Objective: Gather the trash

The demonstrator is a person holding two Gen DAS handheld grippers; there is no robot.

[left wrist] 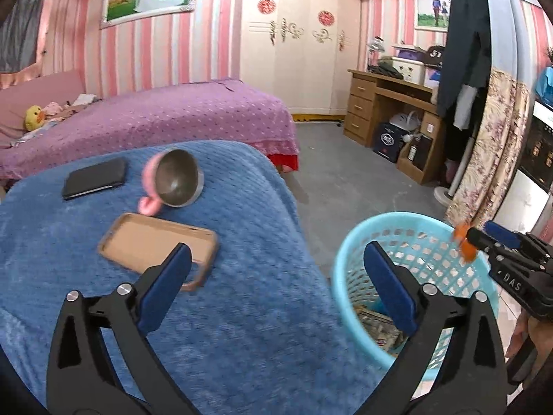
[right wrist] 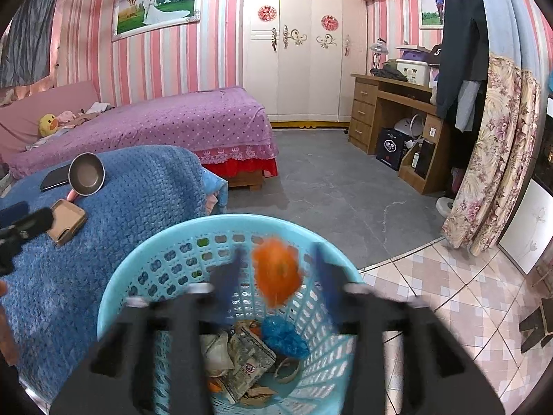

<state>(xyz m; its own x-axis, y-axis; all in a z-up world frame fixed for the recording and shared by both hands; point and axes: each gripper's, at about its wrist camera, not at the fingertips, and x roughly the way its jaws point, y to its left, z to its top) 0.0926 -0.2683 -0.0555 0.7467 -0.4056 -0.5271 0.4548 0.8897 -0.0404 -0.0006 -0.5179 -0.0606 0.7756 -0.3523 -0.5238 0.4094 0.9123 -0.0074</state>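
A light blue plastic basket (right wrist: 179,242) stands on the floor beside the blue-blanketed table (right wrist: 131,186), with several crumpled wrappers (right wrist: 242,356) and a blue scrap (right wrist: 283,339) in it. An orange piece of trash (right wrist: 276,273) is blurred in the air between my right gripper's spread fingers, over the basket's mouth. My right gripper (right wrist: 278,266) is open; it also shows in the left wrist view (left wrist: 473,238) above the basket's rim (left wrist: 345,259). My left gripper (left wrist: 276,276) is open and empty over the table's edge.
On the blue blanket lie a tan phone case (left wrist: 148,242), a pink-handled metal cup on its side (left wrist: 176,183) and a black phone (left wrist: 95,178). A purple bed (left wrist: 155,117), a wooden desk (left wrist: 387,103) and a floral curtain (right wrist: 490,159) stand around the grey floor.
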